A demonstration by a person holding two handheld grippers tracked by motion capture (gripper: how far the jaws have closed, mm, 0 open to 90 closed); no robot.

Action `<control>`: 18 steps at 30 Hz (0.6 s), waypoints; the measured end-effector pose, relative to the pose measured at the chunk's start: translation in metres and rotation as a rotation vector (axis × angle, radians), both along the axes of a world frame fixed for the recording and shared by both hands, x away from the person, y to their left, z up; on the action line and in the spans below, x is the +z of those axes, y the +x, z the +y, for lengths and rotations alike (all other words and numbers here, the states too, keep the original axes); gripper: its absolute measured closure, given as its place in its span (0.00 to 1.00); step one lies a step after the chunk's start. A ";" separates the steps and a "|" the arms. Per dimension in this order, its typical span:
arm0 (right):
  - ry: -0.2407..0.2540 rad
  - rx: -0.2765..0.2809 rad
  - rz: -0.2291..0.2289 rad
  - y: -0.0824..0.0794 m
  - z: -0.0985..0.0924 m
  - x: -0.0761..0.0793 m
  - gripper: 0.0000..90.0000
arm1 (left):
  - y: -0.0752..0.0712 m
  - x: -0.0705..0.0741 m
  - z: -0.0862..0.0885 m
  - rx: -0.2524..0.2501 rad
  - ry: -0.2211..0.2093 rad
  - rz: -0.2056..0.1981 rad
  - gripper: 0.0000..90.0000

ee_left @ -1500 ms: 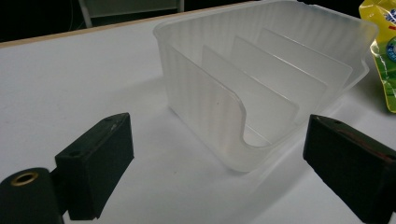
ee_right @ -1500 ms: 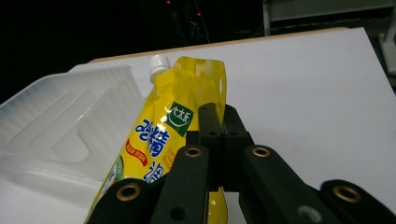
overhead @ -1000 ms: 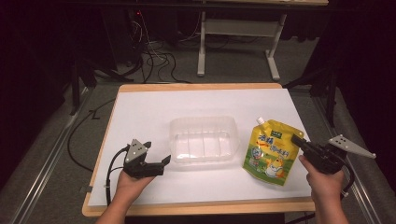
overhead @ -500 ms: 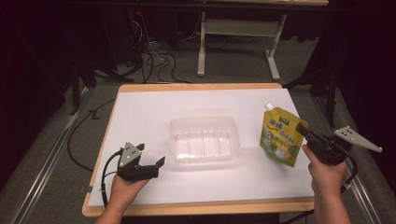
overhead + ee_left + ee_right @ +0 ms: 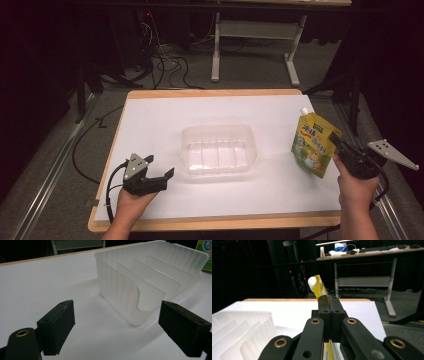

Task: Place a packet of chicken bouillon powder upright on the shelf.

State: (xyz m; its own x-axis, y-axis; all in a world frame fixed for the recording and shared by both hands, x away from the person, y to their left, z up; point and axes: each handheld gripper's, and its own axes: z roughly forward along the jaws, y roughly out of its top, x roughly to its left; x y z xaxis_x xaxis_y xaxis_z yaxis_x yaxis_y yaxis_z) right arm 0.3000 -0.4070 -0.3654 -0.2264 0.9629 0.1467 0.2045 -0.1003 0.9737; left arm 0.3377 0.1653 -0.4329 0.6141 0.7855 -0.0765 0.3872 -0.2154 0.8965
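You've lifted the yellow pouch [image 5: 314,145] off the table, upright right of the clear tray [image 5: 218,150], right gripper [image 5: 336,143] clamped on it; left gripper [image 5: 162,177] gapes empty, jaws just narrowing slightly, near the tray's left

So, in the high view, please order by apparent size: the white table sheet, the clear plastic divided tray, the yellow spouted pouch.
1. White table sheet, largest by far.
2. Clear plastic divided tray.
3. Yellow spouted pouch, smallest; it is lifted in the right gripper, so slightly nearer the camera, yet looks smaller than the tray.
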 end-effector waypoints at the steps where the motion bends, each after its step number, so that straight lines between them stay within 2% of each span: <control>1: 0.003 -0.002 0.009 -0.003 -0.001 0.000 1.00 | 0.002 0.000 -0.004 -0.012 -0.002 0.006 0.17; 3: -0.001 0.000 0.016 -0.009 0.000 -0.002 1.00 | 0.006 0.000 -0.010 -0.035 -0.012 0.011 0.20; 7: -0.027 -0.010 0.032 -0.021 0.004 -0.005 1.00 | 0.013 -0.002 -0.023 -0.044 -0.019 0.009 0.26; 13: -0.037 -0.026 0.045 -0.031 0.005 -0.009 0.99 | 0.025 -0.008 -0.038 -0.021 -0.026 0.038 0.37; 18: -0.047 -0.034 0.047 -0.035 0.005 -0.011 0.98 | 0.030 -0.014 -0.050 -0.009 -0.002 0.029 0.48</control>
